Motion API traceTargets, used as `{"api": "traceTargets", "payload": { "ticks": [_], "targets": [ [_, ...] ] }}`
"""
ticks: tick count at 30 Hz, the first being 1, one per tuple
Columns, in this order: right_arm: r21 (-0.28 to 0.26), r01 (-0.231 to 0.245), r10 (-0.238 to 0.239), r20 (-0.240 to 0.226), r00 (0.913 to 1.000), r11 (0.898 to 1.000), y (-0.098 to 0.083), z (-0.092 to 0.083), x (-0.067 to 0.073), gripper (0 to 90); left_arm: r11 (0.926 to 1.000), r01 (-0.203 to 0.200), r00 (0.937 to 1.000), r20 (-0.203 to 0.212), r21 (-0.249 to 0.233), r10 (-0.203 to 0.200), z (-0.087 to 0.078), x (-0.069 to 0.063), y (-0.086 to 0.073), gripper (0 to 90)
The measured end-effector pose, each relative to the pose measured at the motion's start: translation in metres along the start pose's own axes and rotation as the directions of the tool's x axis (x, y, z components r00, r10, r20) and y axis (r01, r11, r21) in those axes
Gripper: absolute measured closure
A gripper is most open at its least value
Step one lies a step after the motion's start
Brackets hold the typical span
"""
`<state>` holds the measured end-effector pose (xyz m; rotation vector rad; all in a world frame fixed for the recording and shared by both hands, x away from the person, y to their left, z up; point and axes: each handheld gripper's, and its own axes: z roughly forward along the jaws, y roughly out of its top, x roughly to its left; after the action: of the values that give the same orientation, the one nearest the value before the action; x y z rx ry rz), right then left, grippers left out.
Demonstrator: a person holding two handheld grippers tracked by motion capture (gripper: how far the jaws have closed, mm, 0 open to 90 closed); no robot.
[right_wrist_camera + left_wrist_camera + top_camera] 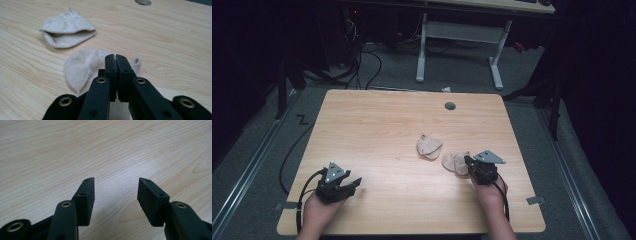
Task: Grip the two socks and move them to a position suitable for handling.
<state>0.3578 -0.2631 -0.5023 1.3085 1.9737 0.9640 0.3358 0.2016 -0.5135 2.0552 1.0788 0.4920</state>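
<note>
A: The right gripper [115, 57] has its jaws pressed together over the near sock [82, 66] — but is any cloth between them? I cannot tell; they may have closed on thin fabric or only on each other.

B: Then a lift could leave the sock on the counter [377, 125], or drag it by a pinch and let it slip. The second sock [66, 30] lies just beyond, apart.

A: And the left gripper [116, 182] — jaws wide, empty, over bare wood — is too far to catch anything.
</note>
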Motion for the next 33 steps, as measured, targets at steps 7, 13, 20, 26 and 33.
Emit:
{"api": "traceTargets", "payload": {
  "ticks": [7, 13, 20, 26, 33],
  "targets": [
    [0.033, 0.006, -0.007, 0.029, 0.9996, 0.999, -0.001, 0.006, -0.005, 89.7, 1.0, 0.0, 1.0, 0.006, 0.003, 0.0, 0.0, -0.001, 0.0, 48.2],
    [0.084, 0.003, -0.005, 0.029, 0.9996, 0.996, 0.0, 0.021, -0.009, 89.6, 1.0, -0.002, 1.0, 0.009, -0.001, 0.002, -0.001, -0.002, 0.0, 48.2],
    [0.153, 0.023, -0.026, 0.017, 0.9995, 0.988, -0.005, 0.033, -0.006, 89.6, 0.9999, 0.005, 0.9999, 0.014, -0.014, -0.005, -0.004, -0.003, 0.001, 47.9],
    [0.15, 0.03, -0.03, 0.001, 0.9995, 0.988, -0.006, 0.032, -0.003, 89.6, 0.9998, 0.0, 0.9998, 0.021, -0.021, 0.001, -0.006, -0.006, 0.002, 47.5],
    [0.147, 0.056, -0.052, -0.033, 0.9981, 0.988, -0.007, 0.029, 0.008, 89.5, 0.9997, -0.006, 0.9996, 0.028, -0.025, 0.007, -0.006, -0.008, 0.003, 47.2]
  ]
}}
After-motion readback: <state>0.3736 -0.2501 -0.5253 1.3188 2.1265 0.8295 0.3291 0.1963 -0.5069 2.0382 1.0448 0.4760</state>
